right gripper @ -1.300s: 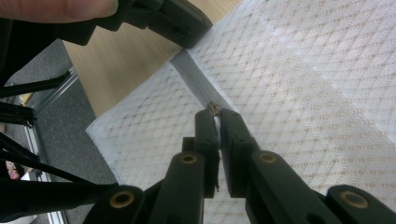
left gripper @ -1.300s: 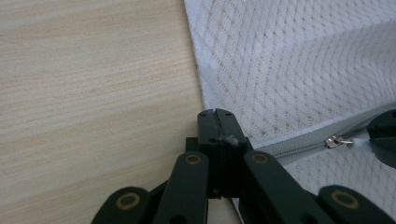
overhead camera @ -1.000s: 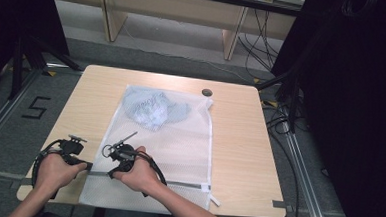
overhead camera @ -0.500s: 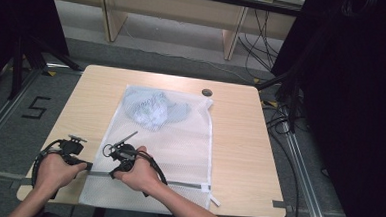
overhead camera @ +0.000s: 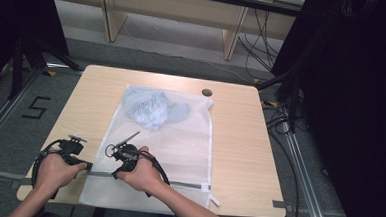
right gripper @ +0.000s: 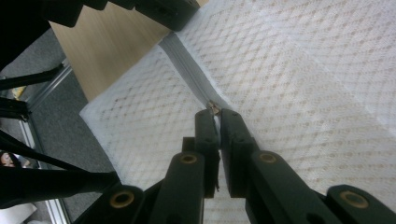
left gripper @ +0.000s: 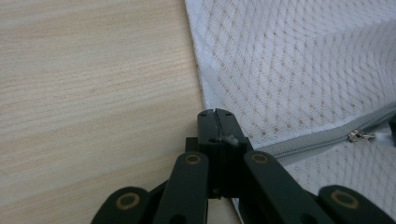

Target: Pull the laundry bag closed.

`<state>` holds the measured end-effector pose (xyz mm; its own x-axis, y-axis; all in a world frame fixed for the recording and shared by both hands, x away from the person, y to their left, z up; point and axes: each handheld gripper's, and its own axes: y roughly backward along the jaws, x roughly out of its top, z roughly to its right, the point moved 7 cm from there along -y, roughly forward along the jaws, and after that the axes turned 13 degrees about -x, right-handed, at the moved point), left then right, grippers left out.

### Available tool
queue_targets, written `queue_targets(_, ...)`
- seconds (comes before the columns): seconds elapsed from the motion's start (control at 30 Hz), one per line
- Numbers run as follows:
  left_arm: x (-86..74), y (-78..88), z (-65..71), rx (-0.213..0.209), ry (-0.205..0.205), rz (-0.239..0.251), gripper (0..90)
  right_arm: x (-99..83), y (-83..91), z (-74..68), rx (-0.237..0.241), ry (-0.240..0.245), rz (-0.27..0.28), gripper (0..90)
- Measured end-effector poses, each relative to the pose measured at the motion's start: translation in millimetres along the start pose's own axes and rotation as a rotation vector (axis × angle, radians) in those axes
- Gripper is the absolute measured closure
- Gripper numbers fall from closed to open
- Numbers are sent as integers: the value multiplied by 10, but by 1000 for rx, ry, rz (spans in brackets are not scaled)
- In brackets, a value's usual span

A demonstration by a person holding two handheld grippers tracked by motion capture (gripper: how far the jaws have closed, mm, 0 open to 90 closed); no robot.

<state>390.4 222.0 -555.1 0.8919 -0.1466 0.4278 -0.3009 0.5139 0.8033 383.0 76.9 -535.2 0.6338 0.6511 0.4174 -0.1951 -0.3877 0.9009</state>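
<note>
The right gripper (right gripper: 218, 113) was clamped on the zipper pull (right gripper: 214, 107), mostly hidden; the left gripper (left gripper: 217, 114) pinched the mesh bag (left gripper: 299, 79) edge.

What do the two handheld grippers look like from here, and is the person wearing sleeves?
Both the left gripper and right gripper are black, with flat bar links joined by brass-coloured pivots. A black cable loops from each. The left carries a grey plate. The forearms are bare, no sleeves.

Overhead view, two close tongs views
</note>
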Motion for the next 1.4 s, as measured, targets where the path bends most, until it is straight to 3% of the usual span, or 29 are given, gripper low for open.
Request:
queue_targets(0.07, -2, 3, -3, 0, -3, -3, 897, -11, 13, -7, -4, -19, -14, 870)
queue_targets(0.23, -1, 2, -4, 0, -3, -2, 897, -14, 19, 14, -7, 2, -9, 870)
queue_targets(0.4, -1, 3, -6, 0, -3, -1, 897, -26, 43, -3, -2, -16, -22, 870)
queue_targets(0.57, -2, 4, -7, -2, -4, -3, 897, -32, 37, 23, -13, 0, -19, 869)
queue_targets(0.67, -1, 3, -8, -2, -4, -3, 897, -50, 51, 29, -16, -22, -33, 870)
queue_targets(0.77, -1, 3, -7, -1, -4, -2, 897, -52, 54, 47, -17, -7, -25, 869)
queue_targets(0.9, -1, 3, -8, -1, -4, -3, 897, -66, 69, 30, -9, -29, -36, 869)
queue_targets(0.93, -1, 4, -8, -1, -3, -3, 897, -68, 61, 50, -13, -6, -27, 869)
queue_targets(1.4, 0, 4, -9, -2, -3, -2, 897, -93, 71, 56, -8, -24, -41, 870)
